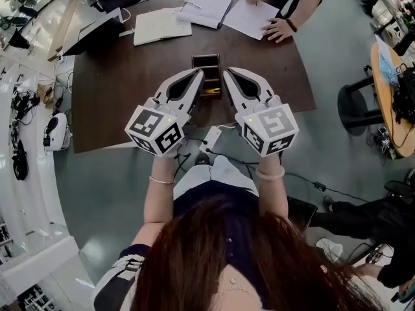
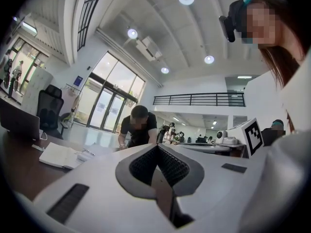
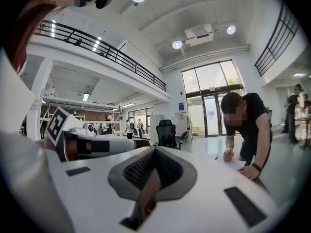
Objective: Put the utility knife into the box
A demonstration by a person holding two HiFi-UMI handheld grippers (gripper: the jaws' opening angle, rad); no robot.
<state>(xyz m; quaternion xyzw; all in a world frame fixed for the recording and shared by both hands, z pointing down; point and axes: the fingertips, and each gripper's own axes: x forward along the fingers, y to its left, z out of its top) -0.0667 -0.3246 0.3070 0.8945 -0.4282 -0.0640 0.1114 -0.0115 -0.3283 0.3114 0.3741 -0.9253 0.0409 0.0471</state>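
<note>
In the head view a small dark open box stands in the middle of the brown table. Just in front of it lies the utility knife, of which only a yellow bit shows between the gripper tips. My left gripper and right gripper hover side by side over the table's near edge, noses toward the box. Both are shut with nothing held. The left gripper view shows its jaws closed together, tilted up at the room. The right gripper looks the same in its own view.
A person leans on the far side of the table, writing on paper with a hand. Notebooks and a laptop lie at the far left. A stool and a round table stand right.
</note>
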